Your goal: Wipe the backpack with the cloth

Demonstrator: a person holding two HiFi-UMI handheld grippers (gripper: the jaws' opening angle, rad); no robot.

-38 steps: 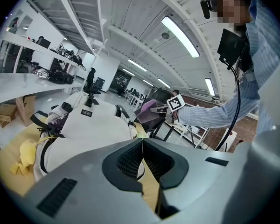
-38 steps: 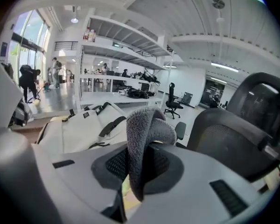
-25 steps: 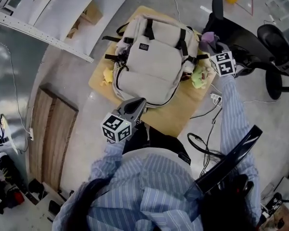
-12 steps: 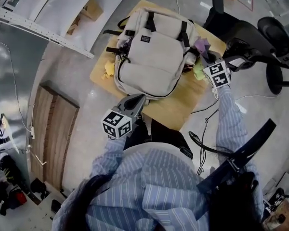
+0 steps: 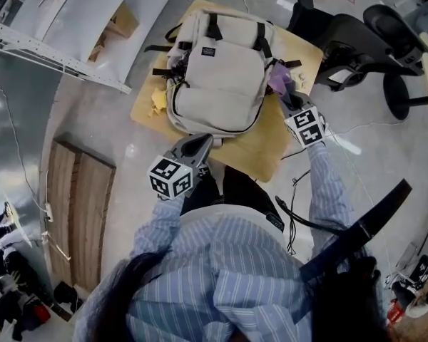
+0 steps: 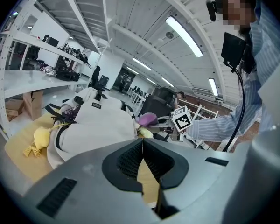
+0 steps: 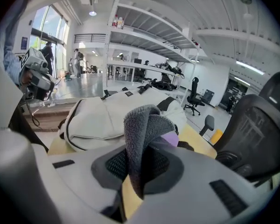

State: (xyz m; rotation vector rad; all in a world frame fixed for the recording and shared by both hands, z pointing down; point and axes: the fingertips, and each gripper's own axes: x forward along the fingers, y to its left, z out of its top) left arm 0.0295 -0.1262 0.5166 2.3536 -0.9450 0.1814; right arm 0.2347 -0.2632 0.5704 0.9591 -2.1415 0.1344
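A cream backpack with black straps lies flat on a small wooden table. My right gripper is shut on a purple-grey cloth, held at the backpack's right edge. The right gripper view shows the cloth pinched between the jaws, with the backpack just beyond. My left gripper hovers at the table's near edge, below the backpack, shut with nothing in it. In the left gripper view the jaws meet, and the backpack lies ahead.
A yellow cloth lies on the table at the backpack's left. Black office chairs stand to the right of the table. Cables trail on the floor near the table's right corner. A wooden panel lies on the floor at left.
My right gripper has carried the cloth toward me and to the left, down along the backpack's right side. The left gripper has stayed at the table's near edge.
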